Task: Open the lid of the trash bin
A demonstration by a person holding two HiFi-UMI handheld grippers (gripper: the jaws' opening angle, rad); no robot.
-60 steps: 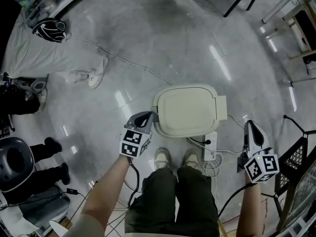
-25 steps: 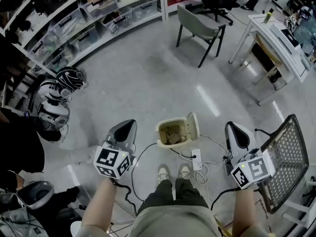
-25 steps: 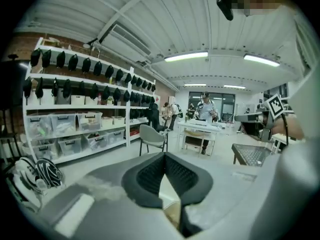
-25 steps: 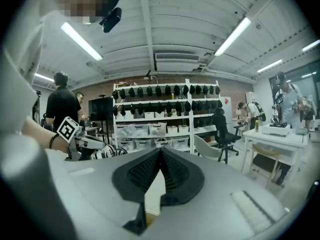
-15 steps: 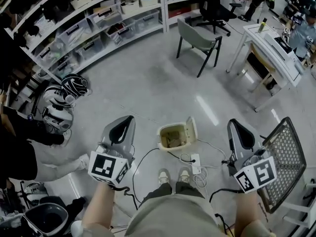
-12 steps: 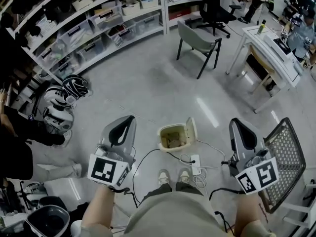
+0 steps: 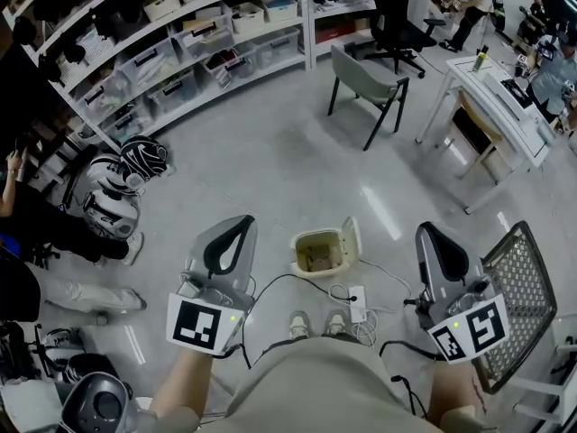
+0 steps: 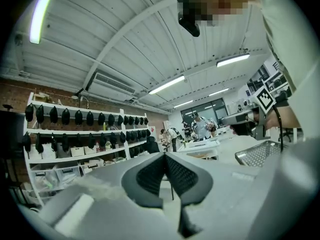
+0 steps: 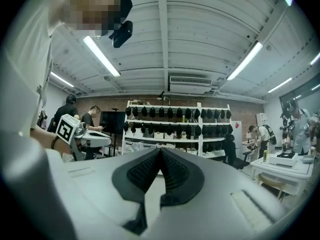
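We hold the left grey two-jaw gripper (image 7: 236, 228) and the right grey two-jaw gripper (image 7: 431, 235) clenched on nothing, tips touching. Between them, at twelve o'clock from our shoes (image 7: 297, 325), the small cream plastic trash bin (image 7: 315, 253) stands on the glossy grey floor (image 7: 270, 170), its lid (image 7: 351, 238) raised at its three o'clock side.

The head view looks down from high above the floor (image 7: 297, 152). The trash bin (image 7: 317, 253) looks small and far below. The left gripper (image 8: 164, 156) view and the right gripper (image 9: 160, 151) view both face level across the room. All three views see the same shelves (image 9: 175, 126), far off.
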